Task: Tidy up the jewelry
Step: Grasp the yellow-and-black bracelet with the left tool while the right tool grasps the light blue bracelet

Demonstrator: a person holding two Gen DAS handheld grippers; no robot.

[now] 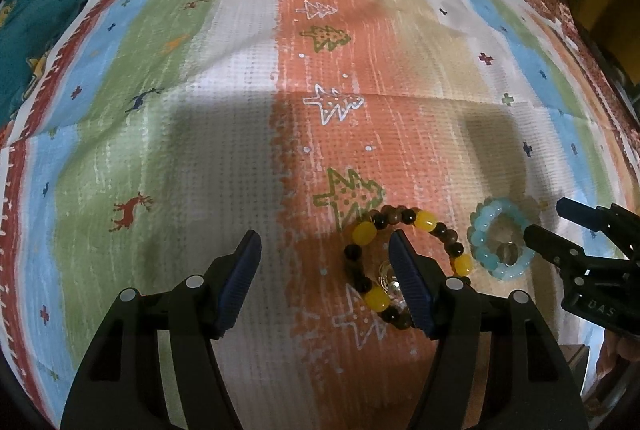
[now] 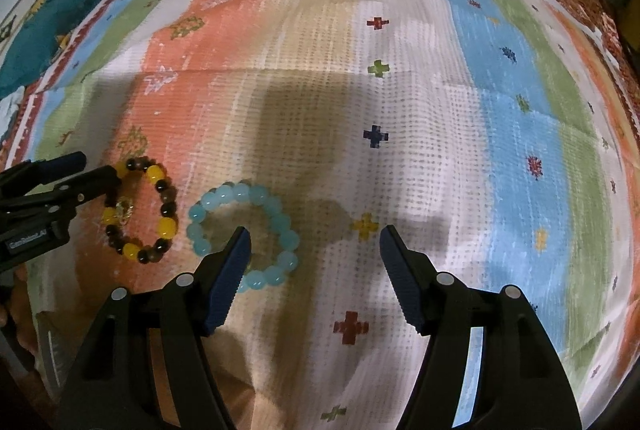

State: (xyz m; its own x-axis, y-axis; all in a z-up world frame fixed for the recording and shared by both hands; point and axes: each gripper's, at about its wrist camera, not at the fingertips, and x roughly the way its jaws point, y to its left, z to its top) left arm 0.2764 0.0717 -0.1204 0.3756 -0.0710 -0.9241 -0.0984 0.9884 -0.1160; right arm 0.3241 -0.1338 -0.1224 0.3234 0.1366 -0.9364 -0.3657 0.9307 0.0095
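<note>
- Two bead bracelets lie side by side, just apart, on a striped printed mat [image 2: 400, 90] spread over a floral-covered surface, close to the mat's near edge; no tray or box to sort them into shows in either view.
- The yellow-and-brown bracelet [image 1: 404, 254] sits on the orange stripe toward the mat's near-left part, with a small shiny charm inside its loop.
- The pale blue bracelet [image 2: 244, 234] lies on the beige stripe next to it, nearer the middle of the near edge.
- The left tool [image 1: 324, 282] points steeply down with its jaws apart and nothing between the pads; its right finger reaches into the yellow-and-brown loop, while the other finger stands outside over the bare mat.
- The right tool [image 2: 314, 274] is likewise apart and empty; its left finger hangs over the blue loop, its right finger over the white stripe.
- The step in hand looks like a paired pick-up, one bracelet per tool.
- To do it well, each tool probably needs to straddle one run of beads, one finger inside the loop and one outside, and settle low before closing.
- Closing slowly should matter: round beads may roll out from between the pads, and the elastic loop may twist.
- The charm under the left tool could catch a finger, so a grip on plain beads seems safer.
</note>
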